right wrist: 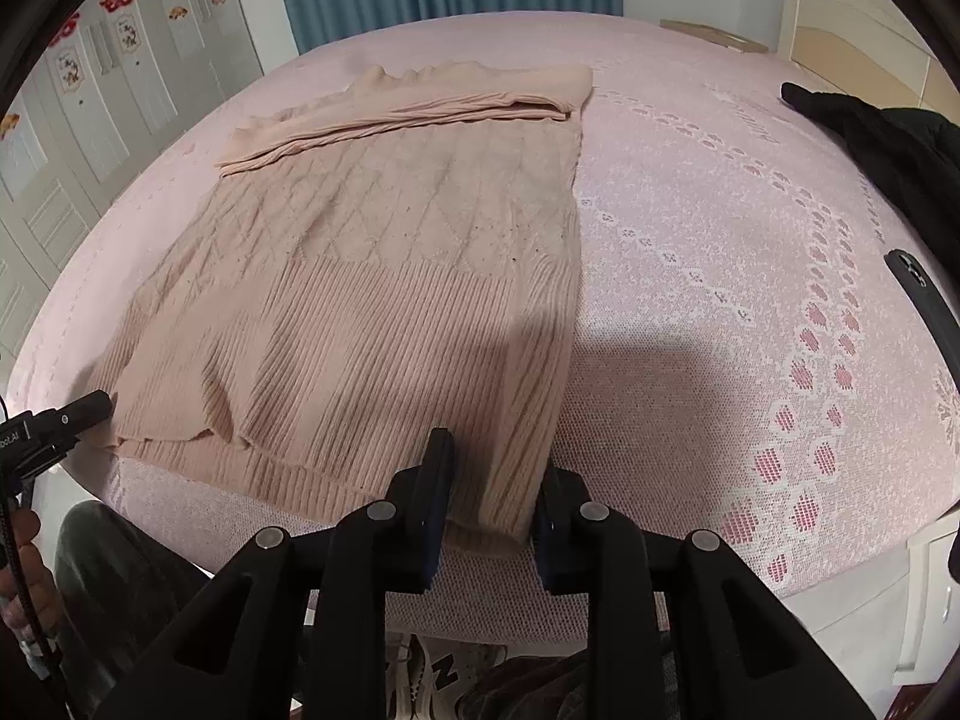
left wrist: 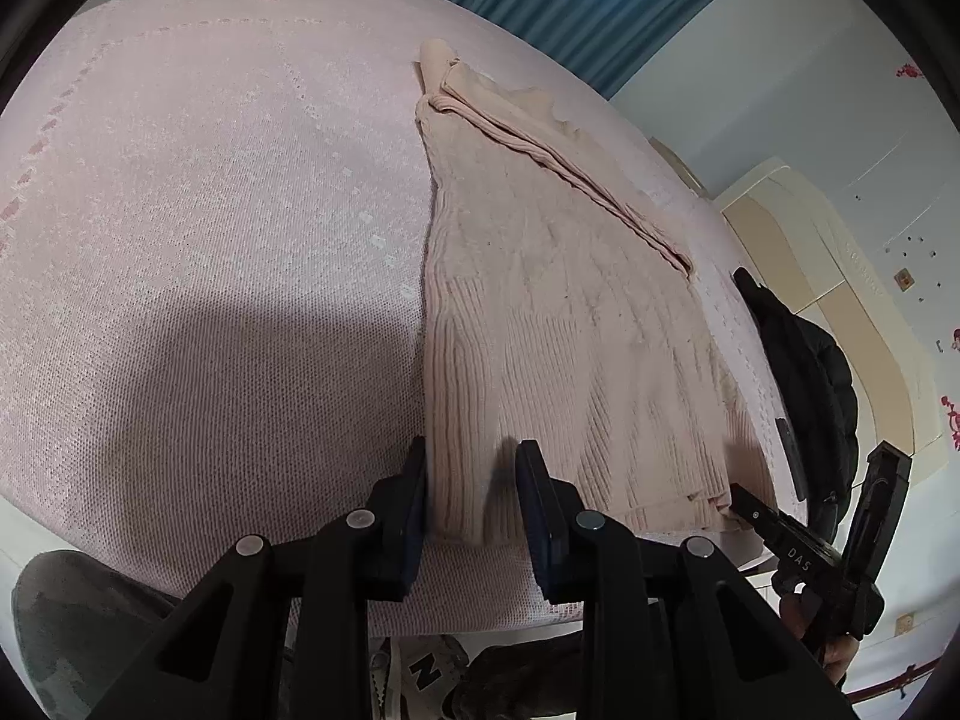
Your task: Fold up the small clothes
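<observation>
Two hand-held grippers, left (left wrist: 471,468) and right (right wrist: 495,468), sat open astride the sweater's (right wrist: 384,276) hem corners at 6 o'clock on the bed (right wrist: 690,240), gripping nothing; you seemingly placed them to lift and fold.

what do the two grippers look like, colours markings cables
Both the left gripper and the right gripper are matte black linkage frames with round silver pivot pins and flat dark blue pads. White DAS lettering marks the right one seen from the left view; a braided black cable hangs by the left.
</observation>
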`<state>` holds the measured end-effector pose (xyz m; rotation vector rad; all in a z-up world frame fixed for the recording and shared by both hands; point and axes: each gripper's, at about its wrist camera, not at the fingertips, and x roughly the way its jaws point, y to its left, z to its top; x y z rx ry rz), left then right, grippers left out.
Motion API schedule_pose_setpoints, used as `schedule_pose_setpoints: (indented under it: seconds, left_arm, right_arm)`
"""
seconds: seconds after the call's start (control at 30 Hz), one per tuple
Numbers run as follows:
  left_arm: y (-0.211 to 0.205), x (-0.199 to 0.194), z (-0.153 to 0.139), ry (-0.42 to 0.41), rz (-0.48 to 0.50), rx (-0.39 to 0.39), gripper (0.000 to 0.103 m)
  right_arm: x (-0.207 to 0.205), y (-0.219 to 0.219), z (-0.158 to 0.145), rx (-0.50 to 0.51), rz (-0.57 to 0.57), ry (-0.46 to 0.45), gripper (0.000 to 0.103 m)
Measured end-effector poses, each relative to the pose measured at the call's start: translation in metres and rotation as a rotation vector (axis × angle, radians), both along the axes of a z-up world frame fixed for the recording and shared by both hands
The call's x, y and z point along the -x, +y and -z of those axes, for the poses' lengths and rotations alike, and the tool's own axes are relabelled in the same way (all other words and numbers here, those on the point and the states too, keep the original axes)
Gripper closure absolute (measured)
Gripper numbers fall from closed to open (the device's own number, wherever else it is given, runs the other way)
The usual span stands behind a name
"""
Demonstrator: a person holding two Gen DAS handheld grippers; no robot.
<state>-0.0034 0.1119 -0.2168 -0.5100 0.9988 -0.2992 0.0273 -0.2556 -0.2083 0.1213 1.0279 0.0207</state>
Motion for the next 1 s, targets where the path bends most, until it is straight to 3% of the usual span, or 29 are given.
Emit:
schedule_pose_setpoints:
  seconds: [0.27,0.3,0.37,0.43,0.53,0.67,0.8,1.0]
  left_arm:
    - [0.008,0.0,0.005,0.022,-0.043,0.083,0.077]
    - [0.008,0.0,0.005,0.025,-0.045,0.083,0.078]
    - [0.008,0.001,0.004,0.032,-0.049,0.054,0.091]
    - [0.013,0.001,0.005,0.029,-0.037,0.043,0.096]
    - [0.028,0.002,0.005,0.028,-0.065,0.097,0.096]
    - [0.041,0.001,0.011,0.061,-0.081,0.174,0.096]
    - [0.031,0.001,0.011,0.055,-0.057,0.148,0.096]
    - [0.025,-0.005,0.015,0.067,-0.055,0.171,0.094]
  right_arm:
    - [-0.005,0.001,0.001,-0.021,0.004,0.004,0.078]
    - [-0.006,0.0,0.001,-0.024,0.006,0.003,0.081]
    - [-0.005,0.0,0.001,-0.033,0.0,-0.002,0.086]
    - [-0.005,0.0,0.001,-0.054,-0.016,-0.007,0.098]
    - [-0.005,-0.004,-0.002,-0.093,-0.021,-0.015,0.099]
    - [0.0,-0.022,0.0,-0.226,0.011,-0.03,0.099]
    - [0.0,-0.032,0.009,-0.314,0.034,-0.027,0.099]
    - [-0.001,-0.028,0.007,-0.316,0.034,-0.027,0.093]
